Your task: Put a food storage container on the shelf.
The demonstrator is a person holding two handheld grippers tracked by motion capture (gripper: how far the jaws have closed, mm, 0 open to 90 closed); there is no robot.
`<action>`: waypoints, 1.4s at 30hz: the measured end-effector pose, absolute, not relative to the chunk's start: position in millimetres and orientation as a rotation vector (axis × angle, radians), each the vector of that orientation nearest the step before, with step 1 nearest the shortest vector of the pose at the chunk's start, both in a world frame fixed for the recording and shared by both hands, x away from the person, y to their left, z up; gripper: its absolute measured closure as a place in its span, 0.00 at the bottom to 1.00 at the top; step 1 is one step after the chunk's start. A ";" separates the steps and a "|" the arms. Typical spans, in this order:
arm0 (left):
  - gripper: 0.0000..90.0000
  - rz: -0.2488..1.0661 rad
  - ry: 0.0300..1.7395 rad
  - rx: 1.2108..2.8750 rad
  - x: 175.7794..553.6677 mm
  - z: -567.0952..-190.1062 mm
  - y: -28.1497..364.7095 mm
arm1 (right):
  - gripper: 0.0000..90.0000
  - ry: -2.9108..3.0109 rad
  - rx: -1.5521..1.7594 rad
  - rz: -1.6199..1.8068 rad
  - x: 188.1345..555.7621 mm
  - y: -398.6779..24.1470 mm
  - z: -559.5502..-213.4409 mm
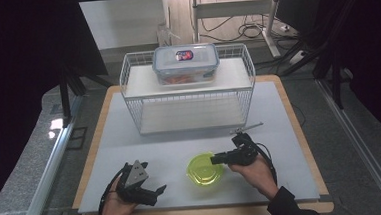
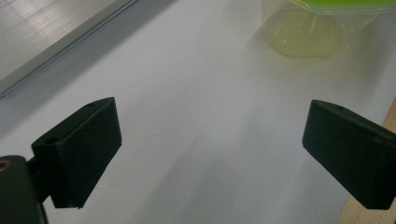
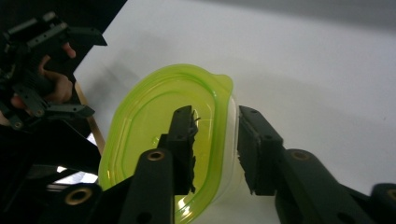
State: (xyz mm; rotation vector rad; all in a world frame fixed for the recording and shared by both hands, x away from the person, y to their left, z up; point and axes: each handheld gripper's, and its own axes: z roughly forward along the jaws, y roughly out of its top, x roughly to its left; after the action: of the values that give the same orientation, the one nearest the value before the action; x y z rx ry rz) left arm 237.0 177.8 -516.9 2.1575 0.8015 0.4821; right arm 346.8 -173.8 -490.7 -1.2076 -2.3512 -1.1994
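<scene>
Right claw [image 3: 215, 112] straddles the tub [image 3: 154, 121] rim, one jaw over the green lid and the other outside the clear wall. We see slim gaps on both sides and the pads don't look to be pressing, so we call it released with the rim between the jaws. No grasp at the moment.

The tub stands flat on the white mat [image 1: 130, 141], lid on, close to the table's near edge and about mid-width. It's not lifted or tilted.

Left claw [image 2: 210, 126] is spread wide with nothing in it. It hovers low over the mat at the near-left corner, pointing at the tub but well apart from it.

Further out, the wire rack [image 1: 126, 76] sits along the far edge. A clear box [image 1: 186, 62] with a blue-trimmed lid is on its top shelf, and the lower shelf looks free.

Our read on progress:
- The box is shelved, so that part looks done.
- The tub is still on the mat, near edge, and nowhere close to the rack.
- If the tub goes to the rack, that leaves clamping the rim, lifting, carrying it to the far edge and sliding it in, probably on the lower shelf.
- The left claw has no role yet. It could steady the tub if the rim grip slips.
</scene>
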 end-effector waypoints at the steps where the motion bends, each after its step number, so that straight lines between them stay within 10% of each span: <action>1: 0.05 0.482 0.802 2.158 237.0 -517.0 177.8 | 0.85 -2.353 -1.222 -1.199 347.1 -175.4 -490.5; 42: 0.05 0.491 0.793 2.162 236.5 -516.6 177.0 | 0.91 -2.286 -1.156 -1.217 354.1 -169.6 -485.3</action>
State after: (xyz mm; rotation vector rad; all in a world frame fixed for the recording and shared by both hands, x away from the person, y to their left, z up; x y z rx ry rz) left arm 236.5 177.0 -516.6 2.1616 0.7925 0.4906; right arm 354.1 -169.6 -485.3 -1.1563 -2.2865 -1.2173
